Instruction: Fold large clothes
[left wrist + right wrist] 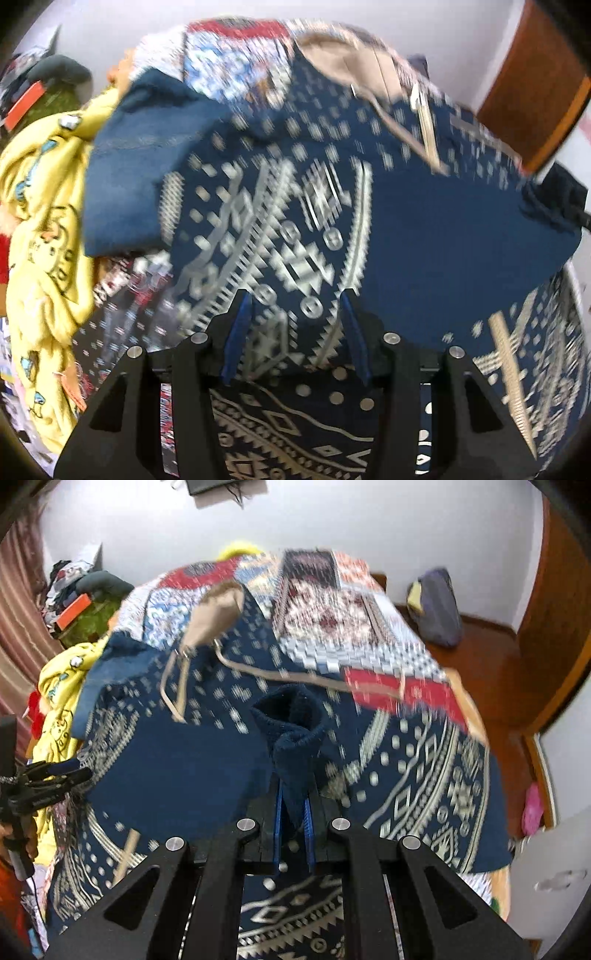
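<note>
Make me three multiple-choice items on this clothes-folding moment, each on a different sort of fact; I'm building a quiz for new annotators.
1. Where does the yellow garment lie in the left wrist view?
A. left of the navy patterned garment
B. on top of it
C. on the wooden floor

2. What colour are the pads inside the gripper fingers?
A. red
B. blue
C. white

3. What is the right gripper doing?
A. standing open over the quilt
B. shut on nothing
C. shut on a dark blue ribbed cuff

Answers:
1 A, the yellow cloth is piled at the left edge beside the navy one.
2 B, blue strips line both grippers' fingers.
3 C, the cuff's fabric is pinched between the closed pads.
</note>
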`<control>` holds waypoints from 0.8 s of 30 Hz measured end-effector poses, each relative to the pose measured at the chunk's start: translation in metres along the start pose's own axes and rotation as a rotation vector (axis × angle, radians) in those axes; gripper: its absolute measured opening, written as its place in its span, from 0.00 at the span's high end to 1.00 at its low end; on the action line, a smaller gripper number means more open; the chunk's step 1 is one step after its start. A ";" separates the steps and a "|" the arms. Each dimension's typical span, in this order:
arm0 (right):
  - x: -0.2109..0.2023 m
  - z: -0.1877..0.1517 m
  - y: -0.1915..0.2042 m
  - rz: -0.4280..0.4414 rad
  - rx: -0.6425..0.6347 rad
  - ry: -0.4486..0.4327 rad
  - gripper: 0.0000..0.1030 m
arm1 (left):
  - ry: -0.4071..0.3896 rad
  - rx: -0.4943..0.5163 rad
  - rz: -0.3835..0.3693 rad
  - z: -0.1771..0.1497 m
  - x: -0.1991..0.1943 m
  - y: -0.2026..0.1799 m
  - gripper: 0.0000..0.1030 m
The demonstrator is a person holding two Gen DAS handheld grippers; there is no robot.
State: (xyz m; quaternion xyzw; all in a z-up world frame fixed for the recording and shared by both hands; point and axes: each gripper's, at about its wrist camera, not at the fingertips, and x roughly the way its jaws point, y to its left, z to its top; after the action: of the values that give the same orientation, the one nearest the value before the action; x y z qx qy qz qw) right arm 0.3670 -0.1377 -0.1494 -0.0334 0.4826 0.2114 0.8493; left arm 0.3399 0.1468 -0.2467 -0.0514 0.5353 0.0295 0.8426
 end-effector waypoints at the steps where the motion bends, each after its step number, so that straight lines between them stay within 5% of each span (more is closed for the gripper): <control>1: 0.005 -0.004 -0.004 -0.003 0.008 0.015 0.91 | -0.002 0.000 0.005 -0.003 0.002 -0.001 0.53; 8: 0.018 -0.020 -0.021 -0.036 0.025 0.066 0.85 | -0.020 -0.049 0.001 -0.009 0.008 0.011 0.39; 18: -0.016 -0.026 -0.052 -0.136 0.061 0.076 0.67 | -0.021 -0.009 0.060 -0.009 0.004 0.002 0.39; 24: -0.056 -0.029 -0.074 -0.178 0.081 0.009 0.43 | -0.058 -0.006 0.041 0.008 -0.018 -0.013 0.39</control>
State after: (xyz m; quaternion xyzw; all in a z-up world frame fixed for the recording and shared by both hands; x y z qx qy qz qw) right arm 0.3473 -0.2311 -0.1290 -0.0430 0.4896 0.1151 0.8632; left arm 0.3405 0.1352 -0.2261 -0.0419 0.5114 0.0498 0.8569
